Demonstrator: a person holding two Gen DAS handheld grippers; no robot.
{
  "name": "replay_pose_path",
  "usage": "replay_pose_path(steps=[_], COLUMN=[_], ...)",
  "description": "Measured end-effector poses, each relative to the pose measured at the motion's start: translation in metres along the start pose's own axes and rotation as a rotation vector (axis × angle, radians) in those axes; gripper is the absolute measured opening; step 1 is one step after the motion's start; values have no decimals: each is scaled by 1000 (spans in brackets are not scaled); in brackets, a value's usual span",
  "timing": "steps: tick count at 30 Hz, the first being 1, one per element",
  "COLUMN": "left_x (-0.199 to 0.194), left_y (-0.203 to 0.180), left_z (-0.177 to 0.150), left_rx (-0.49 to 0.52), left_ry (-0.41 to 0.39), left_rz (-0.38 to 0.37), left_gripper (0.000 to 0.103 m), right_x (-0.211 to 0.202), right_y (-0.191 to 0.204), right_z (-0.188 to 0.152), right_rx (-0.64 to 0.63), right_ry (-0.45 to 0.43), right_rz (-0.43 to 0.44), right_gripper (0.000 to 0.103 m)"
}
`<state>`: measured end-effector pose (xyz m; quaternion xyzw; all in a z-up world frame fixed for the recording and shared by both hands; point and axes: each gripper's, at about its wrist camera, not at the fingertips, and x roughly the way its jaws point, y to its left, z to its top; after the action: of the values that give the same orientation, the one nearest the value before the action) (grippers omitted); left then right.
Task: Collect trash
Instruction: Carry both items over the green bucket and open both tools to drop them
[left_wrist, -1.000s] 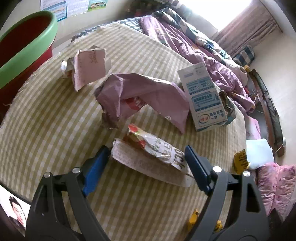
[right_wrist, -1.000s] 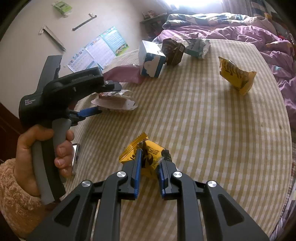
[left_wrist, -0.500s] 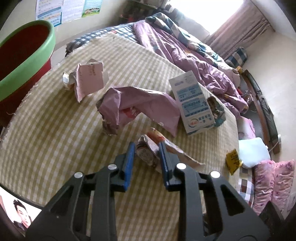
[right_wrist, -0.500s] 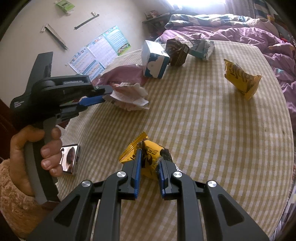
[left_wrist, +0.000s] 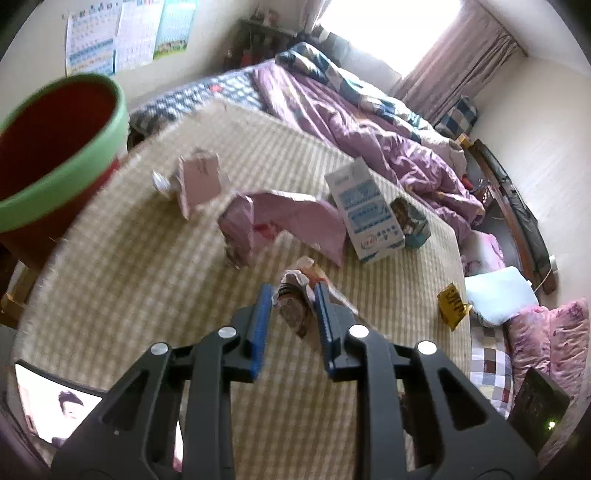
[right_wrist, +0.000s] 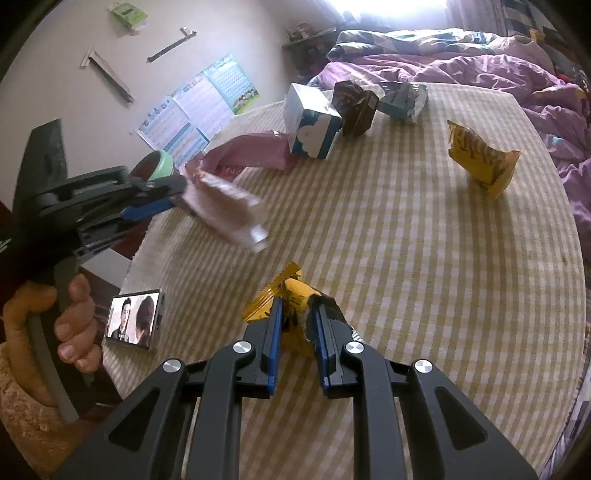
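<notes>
Both grippers carry trash so one trip serves: the left gripper (left_wrist: 291, 291) is clamped on a wrapper (left_wrist: 295, 306), lifted clear of the table (left_wrist: 147, 266), bin (left_wrist: 55, 155) at ten o'clock; the right gripper (right_wrist: 297, 314) pinches a yellow packet (right_wrist: 291, 295).

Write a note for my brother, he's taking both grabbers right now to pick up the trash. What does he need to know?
Left gripper: shut on a crumpled wrapper, lifted off the table.
Right gripper: shut on a yellow snack packet, low over the table.
Bin: red with a green rim, off the table's left edge.
Done: two pieces gripped.
Left: drop both, then the pink bags, blue-white carton, dark packet, silver-blue packet, second yellow packet.
</notes>
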<state>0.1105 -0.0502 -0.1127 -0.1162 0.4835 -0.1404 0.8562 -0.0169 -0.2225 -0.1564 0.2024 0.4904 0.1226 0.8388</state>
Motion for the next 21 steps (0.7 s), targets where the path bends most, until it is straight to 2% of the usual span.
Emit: replay_pose_path(steps=[5,18,21], left_x=[-22,-61,-67], left_y=[9,41,49], left_z=[2,6,7], left_rx=[-8,-36,-43], left_ry=[-58,-138,-148], left_rz=[14,49,55], left_gripper=[22,22,22], right_x=[-1,2,4], right_y=[6,36,42], right_z=[0,9,12], right_rx=[-13,-63,-70], right_ry=[-9,-28,-28], right_rz=[7,27,28], right_gripper=[16,15,11])
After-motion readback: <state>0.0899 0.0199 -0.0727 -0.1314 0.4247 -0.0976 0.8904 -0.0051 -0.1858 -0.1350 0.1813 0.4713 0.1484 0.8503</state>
